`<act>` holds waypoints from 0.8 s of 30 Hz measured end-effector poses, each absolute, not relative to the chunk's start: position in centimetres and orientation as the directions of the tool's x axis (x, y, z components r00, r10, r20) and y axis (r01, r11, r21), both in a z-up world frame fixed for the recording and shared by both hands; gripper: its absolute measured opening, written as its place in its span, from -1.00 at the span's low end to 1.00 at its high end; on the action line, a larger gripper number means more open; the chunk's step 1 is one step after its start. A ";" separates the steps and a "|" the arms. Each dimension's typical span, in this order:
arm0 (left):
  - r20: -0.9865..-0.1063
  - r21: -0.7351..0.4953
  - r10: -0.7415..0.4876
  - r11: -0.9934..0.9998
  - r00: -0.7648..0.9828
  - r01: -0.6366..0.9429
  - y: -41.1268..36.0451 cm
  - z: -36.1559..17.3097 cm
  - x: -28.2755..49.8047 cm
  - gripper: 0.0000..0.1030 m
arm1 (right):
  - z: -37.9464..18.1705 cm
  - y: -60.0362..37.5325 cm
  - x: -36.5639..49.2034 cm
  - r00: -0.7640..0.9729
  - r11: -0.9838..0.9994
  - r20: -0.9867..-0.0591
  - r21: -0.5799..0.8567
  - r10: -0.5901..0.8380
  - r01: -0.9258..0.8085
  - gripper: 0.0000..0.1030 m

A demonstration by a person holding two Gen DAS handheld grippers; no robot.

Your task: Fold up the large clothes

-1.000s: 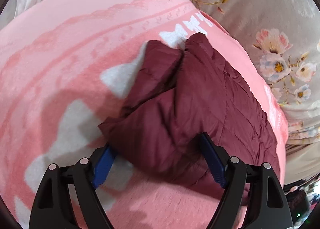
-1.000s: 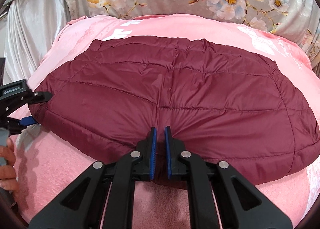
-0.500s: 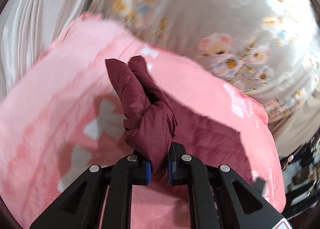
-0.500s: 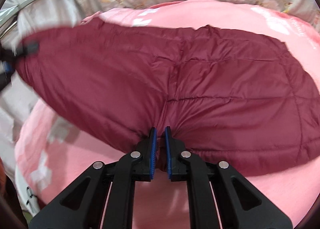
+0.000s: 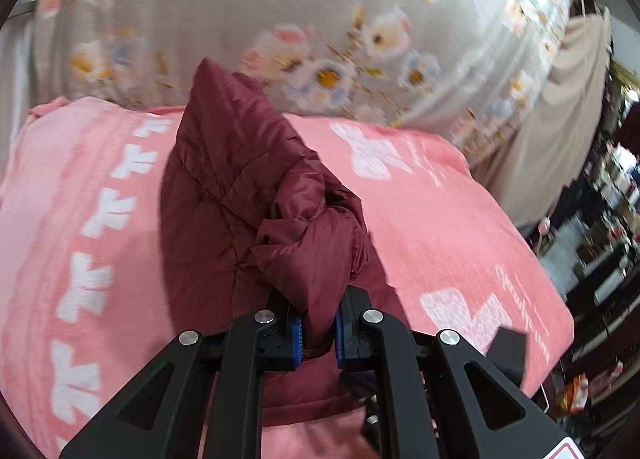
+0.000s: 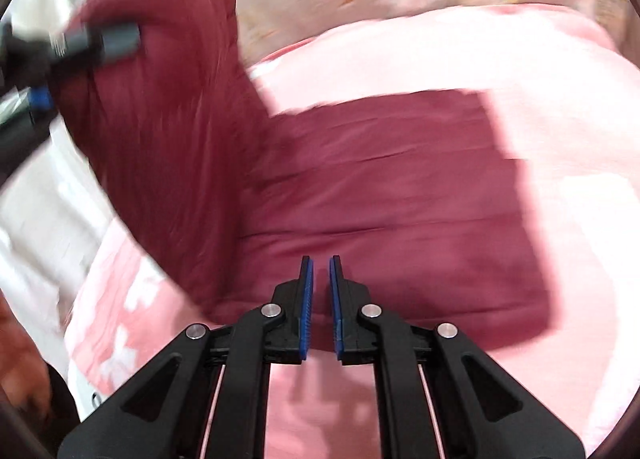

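Left wrist view: our left gripper (image 5: 317, 329) pinches a thick bunch of the maroon quilted puffer jacket (image 5: 240, 195), raised above the pink fleece blanket (image 5: 440, 219); slick padding could slip free. Right wrist view: our right gripper (image 6: 321, 309) has fingers nearly together; whether they grip fabric, we cannot tell. A loose near edge could spoil the fold.

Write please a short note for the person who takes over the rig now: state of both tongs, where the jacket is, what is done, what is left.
Left tongs: shut on a bunched corner of the maroon jacket, lifted above the pink blanket.
Right tongs: nearly shut at the jacket's near edge; whether they pinch fabric is unclear.
Done: one side raised.
Left: probably carry the raised side across the flat part, lay it down, smooth, then fold further.
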State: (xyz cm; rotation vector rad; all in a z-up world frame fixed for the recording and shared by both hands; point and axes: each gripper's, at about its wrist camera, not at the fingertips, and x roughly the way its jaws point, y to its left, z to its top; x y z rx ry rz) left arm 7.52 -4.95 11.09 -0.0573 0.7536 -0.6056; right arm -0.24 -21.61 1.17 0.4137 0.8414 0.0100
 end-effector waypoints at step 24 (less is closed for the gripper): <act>-0.653 -0.075 -0.322 0.928 0.686 0.365 -7.4 8.6 6.2 0.36 | 5.9 -27.3 -2.0 0.775 0.917 -0.627 0.348 0.072 0.196 -0.01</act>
